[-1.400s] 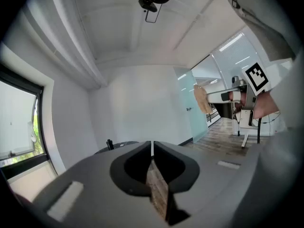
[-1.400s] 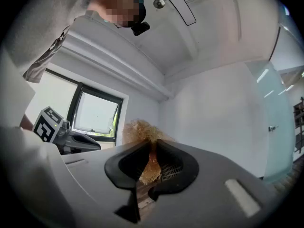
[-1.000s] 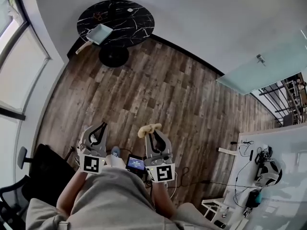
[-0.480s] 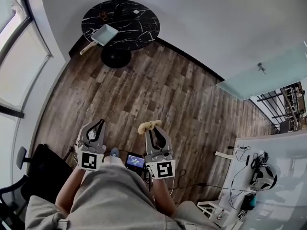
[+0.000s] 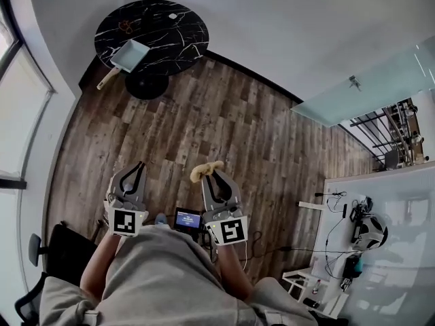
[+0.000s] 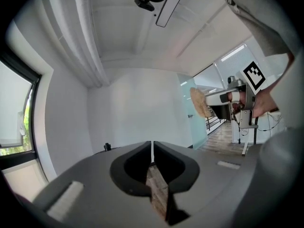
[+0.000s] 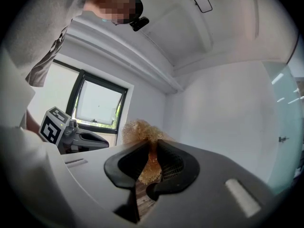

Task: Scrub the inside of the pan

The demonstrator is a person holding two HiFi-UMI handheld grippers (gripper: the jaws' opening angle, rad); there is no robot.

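Note:
A pale square pan (image 5: 128,55) with a wooden handle lies on the round black marble table (image 5: 170,36) at the far left of the head view, far from both grippers. My right gripper (image 5: 212,172) is shut on a tan scrubbing pad (image 5: 205,169), which pokes out past its jaws; the same scrubbing pad (image 7: 141,133) fills the jaw gap in the right gripper view. My left gripper (image 5: 136,167) is shut with nothing between its jaws, as the left gripper view shows (image 6: 152,152). Both are held close to the person's waist above the wooden floor.
A black office chair (image 5: 47,263) stands at the lower left. A white desk (image 5: 394,250) with cables and gear is at the lower right. A glass partition (image 5: 360,80) runs along the right wall. A small screen (image 5: 187,219) hangs at the person's waist.
The head view has shifted, so the table and pan sit a little further left. Both grippers stay shut in front of the person, raised slightly in the frame.

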